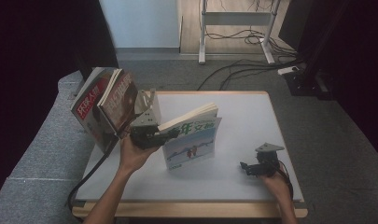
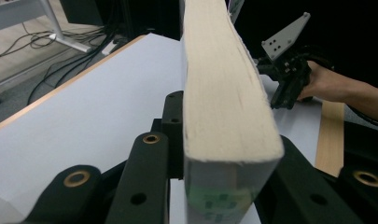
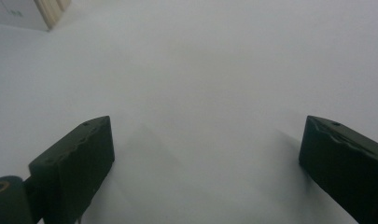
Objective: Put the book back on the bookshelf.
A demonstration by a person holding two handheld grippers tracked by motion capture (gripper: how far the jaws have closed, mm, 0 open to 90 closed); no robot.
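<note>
The left gripper (image 1: 151, 135) clamps the page block of a magazine (image 1: 192, 140) standing on edge mid-table (image 1: 242, 116), its long axis running toward two o'clock in the high view. The right gripper (image 1: 255, 169), jaws wide and empty, sits near four o'clock of it, so the left hand is nearer. Other magazines (image 1: 105, 105) lean in a rack at ten o'clock.

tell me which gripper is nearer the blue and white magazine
Left. The left gripper is clamped on the blue and white magazine, holding it upright. The right gripper rests open on the table, apart from it.
</note>
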